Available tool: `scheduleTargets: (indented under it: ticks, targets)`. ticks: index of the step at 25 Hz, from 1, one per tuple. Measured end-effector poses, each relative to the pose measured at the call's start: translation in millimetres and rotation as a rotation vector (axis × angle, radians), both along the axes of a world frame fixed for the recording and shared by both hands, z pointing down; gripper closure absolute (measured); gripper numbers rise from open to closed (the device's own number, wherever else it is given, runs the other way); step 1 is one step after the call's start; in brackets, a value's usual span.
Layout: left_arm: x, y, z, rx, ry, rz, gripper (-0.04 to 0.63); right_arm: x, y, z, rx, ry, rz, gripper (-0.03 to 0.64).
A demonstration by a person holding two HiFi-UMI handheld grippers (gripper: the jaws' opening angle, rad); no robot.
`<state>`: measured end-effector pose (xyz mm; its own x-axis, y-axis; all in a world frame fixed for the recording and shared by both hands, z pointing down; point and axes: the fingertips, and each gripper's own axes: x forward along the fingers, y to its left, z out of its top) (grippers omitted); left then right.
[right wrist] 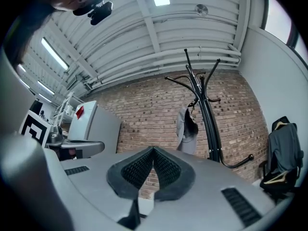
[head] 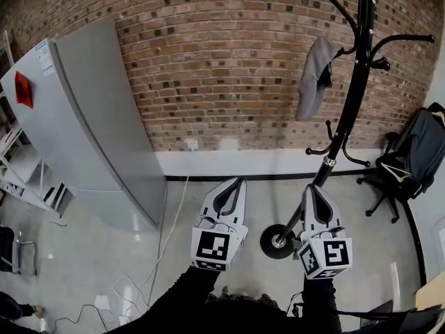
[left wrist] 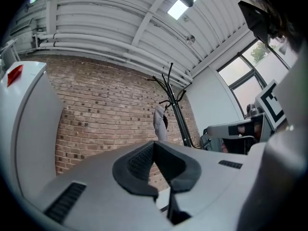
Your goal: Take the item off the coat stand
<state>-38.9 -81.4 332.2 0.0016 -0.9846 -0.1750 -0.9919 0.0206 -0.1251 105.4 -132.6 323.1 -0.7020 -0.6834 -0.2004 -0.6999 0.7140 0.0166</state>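
item: grey cloth item (head: 314,75), maybe a cap or a small garment, hung from an upper hook on the left side of the coat stand (head: 356,82); also seen at (left wrist: 159,123) and (right wrist: 186,129)
direction from grippers: up and ahead, well apart from both, high against the brick wall (head: 229,61)
long axis: near upright, draped down from the hook, lower end free and clear of the pole
left gripper (head: 240,181): jaws closed tip to tip, nothing between them (left wrist: 154,143); item up and to the right of its line
right gripper (head: 311,188): jaws closed, empty (right wrist: 153,149); item up and a little right of its line
nearer hand: the right, by judgement; almost under the item and just beside the pole's foot (head: 278,242)
next move: likely a lift of the right gripper to the hanging edge, jaws opened first, then up and off the hook
risk: pull sideways could rock the stand
floor: pale, smooth, loose cables (head: 163,256) at the left
room: grey cabinet (head: 90,117) at the left wall, office chair with dark jacket (head: 417,152) at the right, near the stand
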Motion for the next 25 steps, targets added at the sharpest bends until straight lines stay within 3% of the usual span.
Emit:
scheduleTargets:
  ticks: [6,16,25]
  targets:
    - [-2,-35,2,-0.011,0.014,0.033,0.588,-10,-27,-2,-0.002,0.011,0.002,0.609]
    - [-28,-57,11,-0.029,0.013,0.018,0.588,-25,-57,12,-0.033,0.011,0.014,0.609]
    - [-50,-105,21,-0.035,0.018,0.094,0.588,-55,-90,13,-0.017,0.017,0.047,0.609]
